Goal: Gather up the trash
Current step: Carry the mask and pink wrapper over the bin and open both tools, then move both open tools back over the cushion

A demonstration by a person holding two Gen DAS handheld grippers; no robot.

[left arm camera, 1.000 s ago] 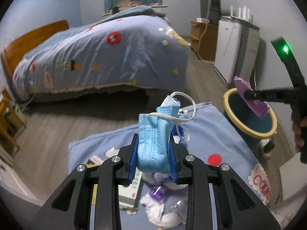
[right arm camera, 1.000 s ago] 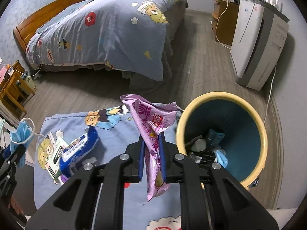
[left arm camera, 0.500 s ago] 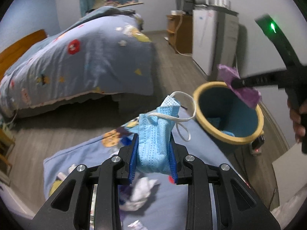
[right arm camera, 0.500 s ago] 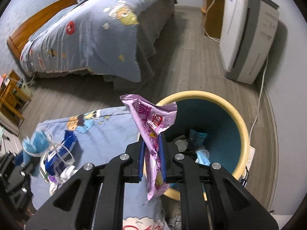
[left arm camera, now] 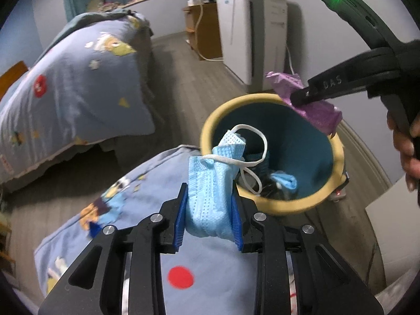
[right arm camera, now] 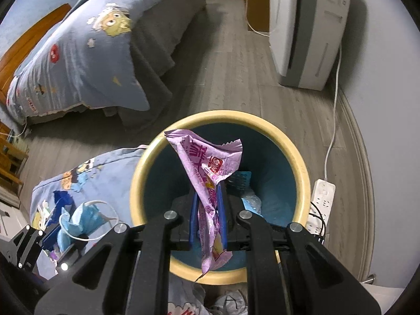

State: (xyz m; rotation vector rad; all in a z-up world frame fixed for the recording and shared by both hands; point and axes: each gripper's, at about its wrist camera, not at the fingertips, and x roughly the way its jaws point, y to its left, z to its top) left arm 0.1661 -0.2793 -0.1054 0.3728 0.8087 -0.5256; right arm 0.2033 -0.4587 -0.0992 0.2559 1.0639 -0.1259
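Observation:
My left gripper [left arm camera: 210, 210] is shut on a crumpled blue face mask [left arm camera: 210, 191] with white ear loops, held just short of the near rim of a blue bin with a yellow rim [left arm camera: 338, 162]. My right gripper [right arm camera: 208, 215] is shut on a purple snack wrapper [right arm camera: 207, 165] and holds it over the open bin [right arm camera: 302, 173]. In the left wrist view the right gripper [left arm camera: 302, 97] with the wrapper [left arm camera: 320, 113] hangs over the bin's far rim. In the right wrist view the left gripper [right arm camera: 56, 237] and the mask [right arm camera: 84, 218] show at the lower left. Trash lies inside the bin.
A low surface covered by a blue cartoon cloth [left arm camera: 131, 204] stands left of the bin, with more litter on it [right arm camera: 61, 199]. A bed [right arm camera: 86, 52] fills the left. A white appliance [right arm camera: 309, 26] and a power strip [right arm camera: 321, 199] stand at the right.
Both grippers have moved right towards the bin. The wrapper now hangs over the bin's opening and the mask has come up to its near rim. Both stay shut.

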